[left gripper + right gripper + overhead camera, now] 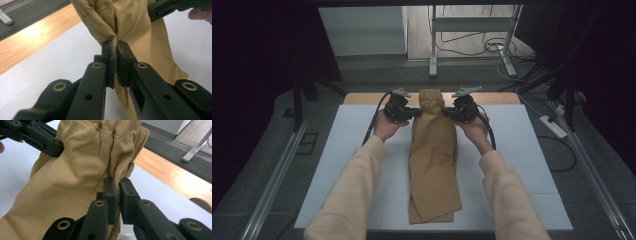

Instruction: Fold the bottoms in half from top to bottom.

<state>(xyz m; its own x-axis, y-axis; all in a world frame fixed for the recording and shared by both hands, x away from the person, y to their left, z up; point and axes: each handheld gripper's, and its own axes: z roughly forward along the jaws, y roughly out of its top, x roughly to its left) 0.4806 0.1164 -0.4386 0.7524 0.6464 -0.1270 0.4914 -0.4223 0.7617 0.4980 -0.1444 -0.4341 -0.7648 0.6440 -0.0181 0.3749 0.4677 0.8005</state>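
The trousers [432, 160] lie lengthwise down the middle of the white surface [522, 165], already folded leg over leg into one narrow strip, hems near the near edge and waistband at the far edge by the bare wood. The left tongs [414, 113] are pinching the waistband's left side, jaws nearly pressed together on a bunch of cloth; the right tongs [447, 113] are pinching its right side the same way. The waist end is gathered and raised a little off the surface. By my reading the lengthwise fold is done; folding the strip across, waist toward hems, is still left. No brand, label or writing can be read on the cloth.
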